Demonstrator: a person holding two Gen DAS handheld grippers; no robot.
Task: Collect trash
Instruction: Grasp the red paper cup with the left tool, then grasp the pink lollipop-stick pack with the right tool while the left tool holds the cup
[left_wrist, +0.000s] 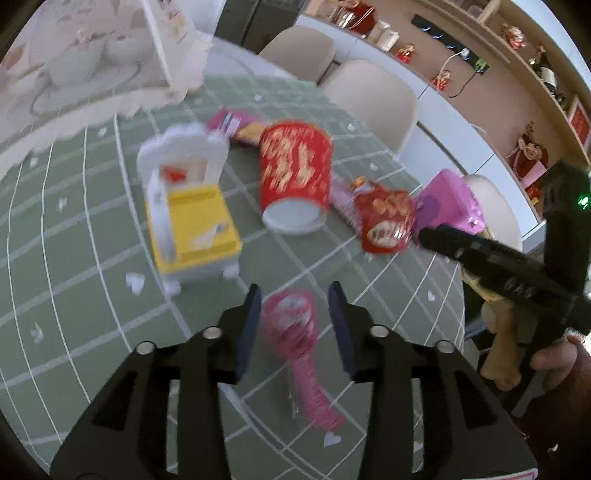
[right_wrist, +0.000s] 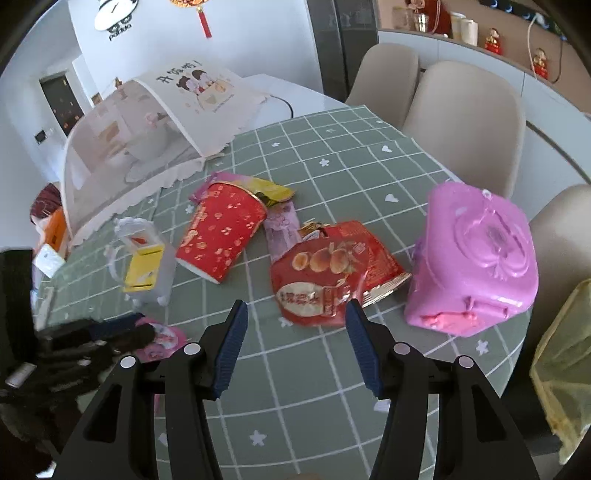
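Observation:
A crumpled pink wrapper (left_wrist: 291, 332) lies on the green checked tablecloth (left_wrist: 92, 258) between the fingers of my left gripper (left_wrist: 297, 325). The pads stand off both its sides, so the gripper is open. My right gripper (right_wrist: 295, 314) is open and holds nothing, just short of a red snack packet (right_wrist: 332, 273). A red paper cup (right_wrist: 221, 232) lies on its side beyond, with a yellow and pink wrapper (right_wrist: 266, 192) behind it and a lilac wrapper (right_wrist: 282, 229) beside it. In the right wrist view, my left gripper (right_wrist: 125, 332) sits low left over the pink wrapper (right_wrist: 162, 339).
A white and yellow toy chair (left_wrist: 188, 210) stands left of the cup. A pink plastic box (right_wrist: 472, 258) sits near the table's right edge. A mesh food cover (right_wrist: 129, 147) fills the far left. Beige chairs (right_wrist: 461, 122) line the far side; a yellow bag (right_wrist: 565, 369) hangs off the right.

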